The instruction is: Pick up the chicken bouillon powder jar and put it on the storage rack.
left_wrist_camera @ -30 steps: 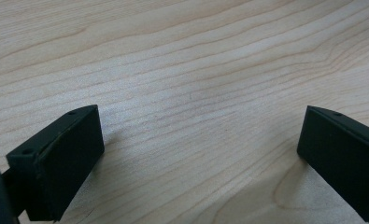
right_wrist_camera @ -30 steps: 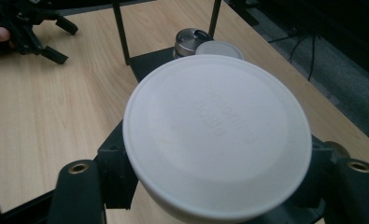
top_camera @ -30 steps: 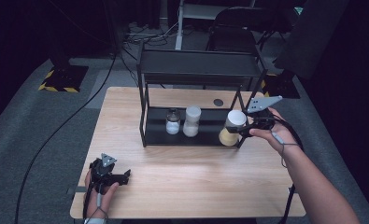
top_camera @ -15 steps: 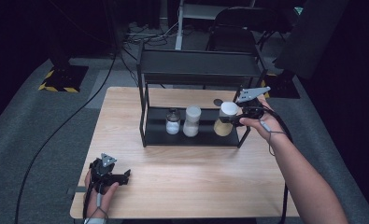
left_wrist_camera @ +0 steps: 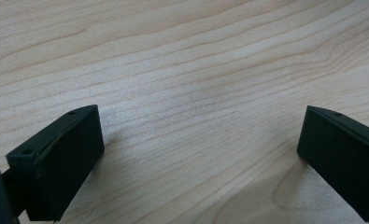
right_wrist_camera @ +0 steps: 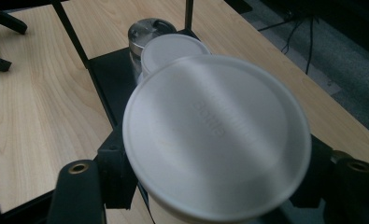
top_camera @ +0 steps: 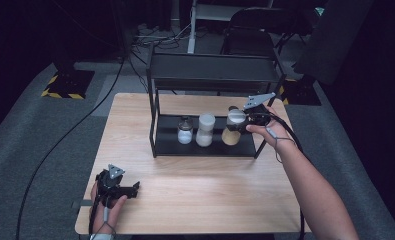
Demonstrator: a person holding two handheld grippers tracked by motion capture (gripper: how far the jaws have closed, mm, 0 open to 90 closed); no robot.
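Observation:
A jar of tan powder with a white lid is inside the lower level of the black rack, at its right end. My right gripper is shut on it from the right side. In the right gripper view the jar's lid sits between the two black jaws of my right gripper. I cannot tell whether the jar's base touches the shelf. My left gripper rests near the table's front left corner. In its own view my left gripper is open over bare wood.
Two more jars stand on the lower shelf to the left of the held one: a white-lidded jar and a small metal-lidded jar. The rack's upright posts flank the shelf. The wooden table stretches in front of the rack.
My right gripper carried the tan jar left and slightly down, from beside the rack's right post into the lower shelf next to the white-lidded jar. The left gripper stayed still.

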